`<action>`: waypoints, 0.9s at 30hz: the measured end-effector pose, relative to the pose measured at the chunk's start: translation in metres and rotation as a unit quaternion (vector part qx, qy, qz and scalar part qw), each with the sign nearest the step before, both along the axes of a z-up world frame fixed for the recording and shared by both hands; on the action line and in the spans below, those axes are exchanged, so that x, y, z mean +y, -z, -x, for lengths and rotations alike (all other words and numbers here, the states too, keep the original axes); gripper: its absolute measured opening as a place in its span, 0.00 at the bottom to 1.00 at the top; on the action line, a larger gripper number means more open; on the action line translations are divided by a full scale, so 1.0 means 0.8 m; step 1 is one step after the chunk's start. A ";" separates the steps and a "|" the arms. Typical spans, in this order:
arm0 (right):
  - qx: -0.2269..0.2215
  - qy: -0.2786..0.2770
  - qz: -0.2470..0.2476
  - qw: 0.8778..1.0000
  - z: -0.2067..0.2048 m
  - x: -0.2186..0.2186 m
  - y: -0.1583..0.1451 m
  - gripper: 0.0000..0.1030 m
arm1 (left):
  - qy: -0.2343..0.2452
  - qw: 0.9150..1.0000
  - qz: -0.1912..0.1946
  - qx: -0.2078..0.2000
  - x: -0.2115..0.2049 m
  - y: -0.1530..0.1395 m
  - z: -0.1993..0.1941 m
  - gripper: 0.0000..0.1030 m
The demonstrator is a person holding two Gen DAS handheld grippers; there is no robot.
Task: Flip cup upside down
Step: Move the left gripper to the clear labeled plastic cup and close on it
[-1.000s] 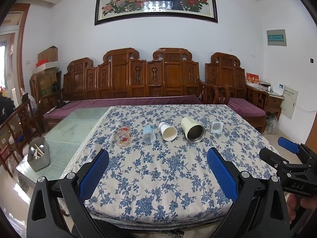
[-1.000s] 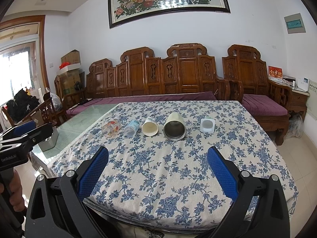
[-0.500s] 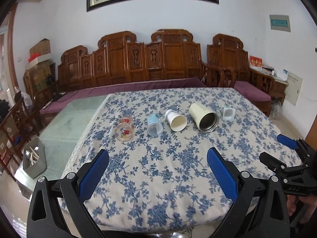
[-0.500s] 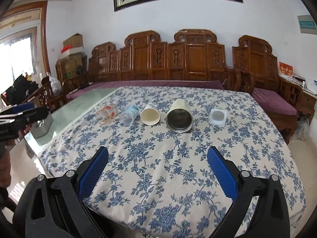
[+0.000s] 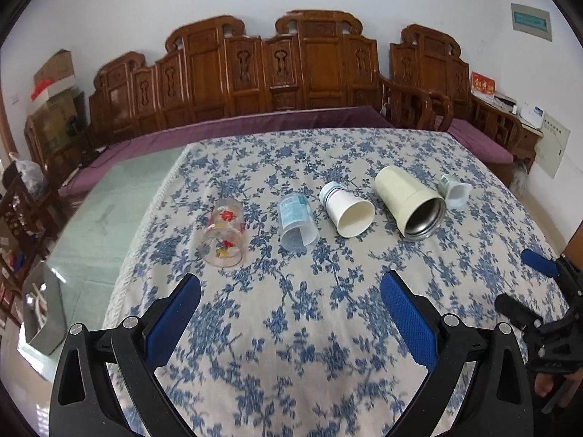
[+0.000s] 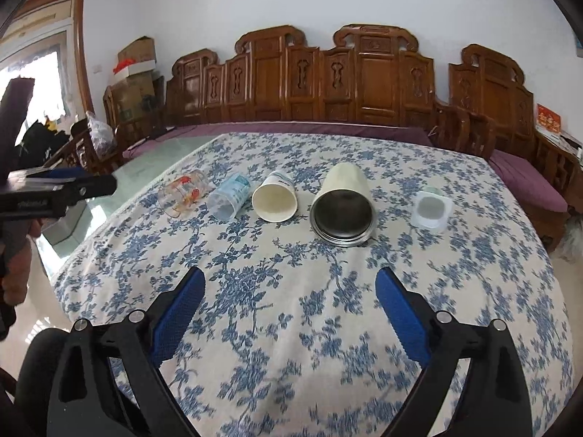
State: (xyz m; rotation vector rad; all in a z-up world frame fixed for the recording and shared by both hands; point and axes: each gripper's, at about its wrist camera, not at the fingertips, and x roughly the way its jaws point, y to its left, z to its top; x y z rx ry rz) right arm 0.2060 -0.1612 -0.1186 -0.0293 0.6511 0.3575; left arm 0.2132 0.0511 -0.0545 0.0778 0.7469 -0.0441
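**Both grippers close in on the row of cups**

Compared with a second ago, both cameras sit lower and nearer the table: the five cups fill more of each view and the wall painting has slid almost out of frame. That reads as the approach phase; nothing is grasped or turned yet.

The left gripper (image 5: pixel 289 300) has its jaws wide apart and empty; the right gripper (image 6: pixel 289 291) likewise. All five cups lie on their sides in a row at 12 o'clock from each gripper, mouths toward the cameras. From the left view: glass (image 5: pixel 223 233) at 11 o'clock, clear cup (image 5: pixel 297 222), paper cup (image 5: pixel 348 209), steel cup (image 5: pixel 410 200) at 1 o'clock, small tub (image 5: pixel 453 191) beyond it. The right gripper points between paper cup (image 6: pixel 275 196) and steel cup (image 6: pixel 342 205); which one is meant I cannot tell.

The tablecloth (image 5: pixel 291 327) is blue-flowered, soft and slightly rumpled, so a cup may roll. To the left is bare green glass table (image 5: pixel 105 211). Behind, a carved wooden bench (image 5: pixel 291 73) with purple cushions against a white wall.
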 end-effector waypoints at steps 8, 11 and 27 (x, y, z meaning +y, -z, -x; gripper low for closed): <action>0.035 -0.030 -0.002 0.999 -0.063 0.026 0.030 0.76 | 0.015 1.000 -0.007 0.026 0.002 0.018 -0.079 0.87; 0.038 -0.040 -0.001 0.998 -0.077 0.038 0.037 0.76 | 0.024 0.999 -0.006 0.034 -0.004 0.025 -0.106 0.86; 0.055 -0.051 -0.002 0.997 -0.083 0.044 0.057 0.76 | 0.025 0.990 -0.020 0.135 -0.018 0.113 -0.261 0.71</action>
